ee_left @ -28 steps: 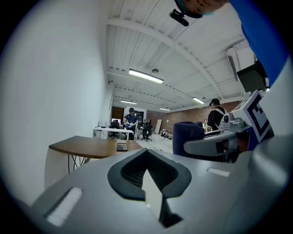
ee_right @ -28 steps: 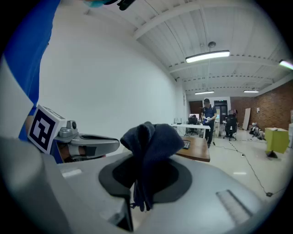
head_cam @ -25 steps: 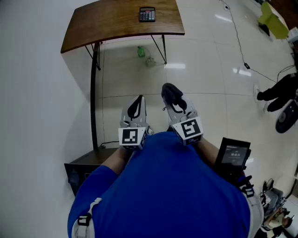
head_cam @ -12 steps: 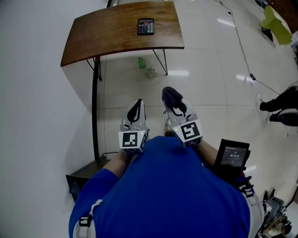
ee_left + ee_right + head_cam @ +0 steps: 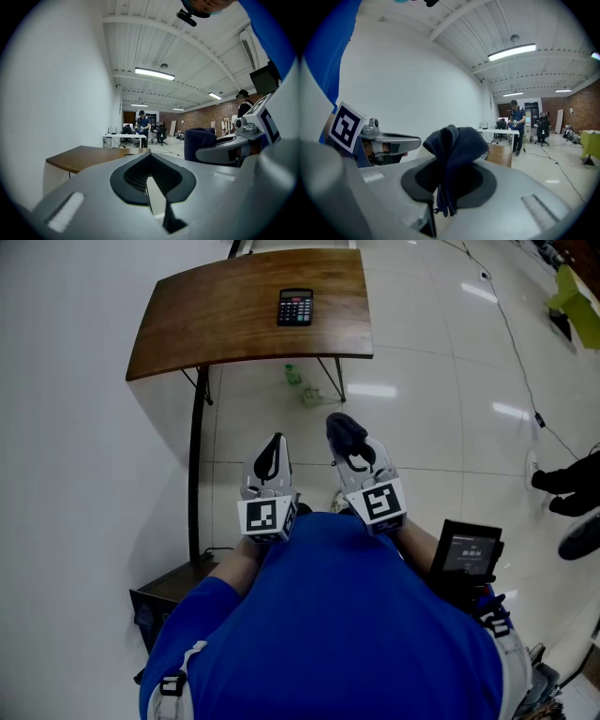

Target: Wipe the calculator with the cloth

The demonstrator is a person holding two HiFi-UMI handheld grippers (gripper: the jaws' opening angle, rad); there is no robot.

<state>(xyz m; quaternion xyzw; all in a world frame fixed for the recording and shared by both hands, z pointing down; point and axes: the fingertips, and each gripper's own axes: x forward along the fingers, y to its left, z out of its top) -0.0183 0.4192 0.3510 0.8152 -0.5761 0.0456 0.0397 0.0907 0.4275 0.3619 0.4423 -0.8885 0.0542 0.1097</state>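
Wooden table [image 5: 206,320]: calculator [image 5: 295,307] on top, well apart from grippers
Left gripper [image 5: 273,454]: jaws pressed together, empty
Right gripper [image 5: 351,444]: clenched on dark blue cloth [image 5: 344,427]

Black calculator [image 5: 295,307] lies flat, keys up, on the far wooden surface [image 5: 206,320]. Dark blue cloth [image 5: 457,145], bunched, sits clamped in the near right hand-held gripper [image 5: 351,446].
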